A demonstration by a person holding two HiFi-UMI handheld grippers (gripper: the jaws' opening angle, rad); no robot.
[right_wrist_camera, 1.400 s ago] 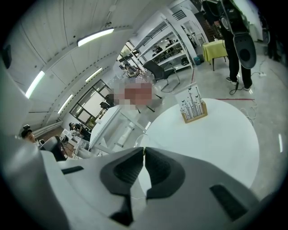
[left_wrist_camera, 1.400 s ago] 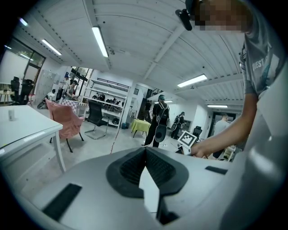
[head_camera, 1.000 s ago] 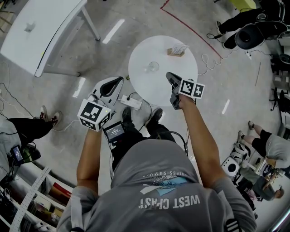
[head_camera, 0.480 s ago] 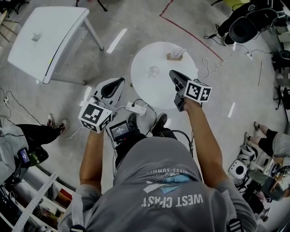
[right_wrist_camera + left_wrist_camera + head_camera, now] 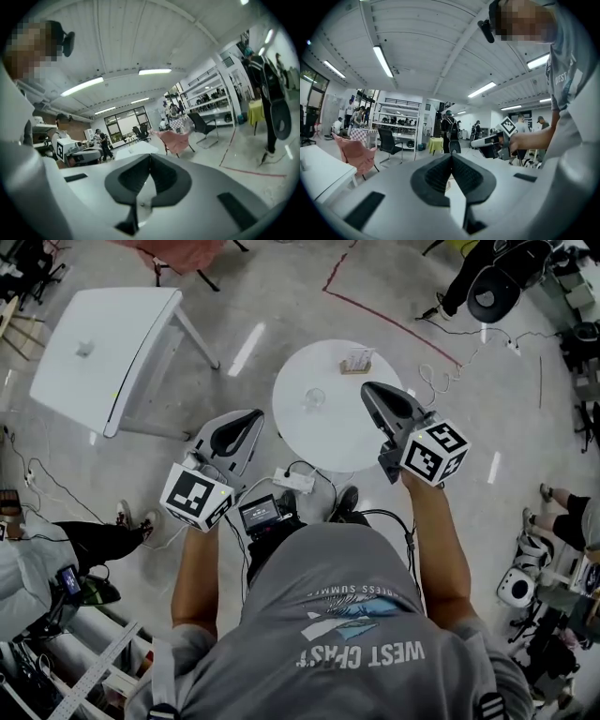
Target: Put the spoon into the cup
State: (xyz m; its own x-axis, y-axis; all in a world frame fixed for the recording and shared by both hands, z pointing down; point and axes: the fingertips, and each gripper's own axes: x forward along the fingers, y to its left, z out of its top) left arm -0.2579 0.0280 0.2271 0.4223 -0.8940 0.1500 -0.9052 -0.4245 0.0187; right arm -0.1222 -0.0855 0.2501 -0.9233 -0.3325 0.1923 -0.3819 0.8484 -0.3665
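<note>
You are holding the left gripper point(image 5: 251, 416) and the right gripper point(image 5: 368, 388) shut and empty above the round table point(image 5: 309, 442)

Each gripper's own view is showing its jaws pressed together with nothing between them; the clear cup point(image 5: 314, 398) is standing below and between the two gripper tips, nearer the right one; the spoon is not showing anywhere I can make out, though the small wooden holder point(image 5: 356, 360) just beyond the right gripper's tips may be carrying it; if you are coming down without spreading the jaws first, you are risking a shove that sends the holder off the far edge; the cup is looking light and hard to see, so a sweeping gripper is likely to be tipping it
</note>
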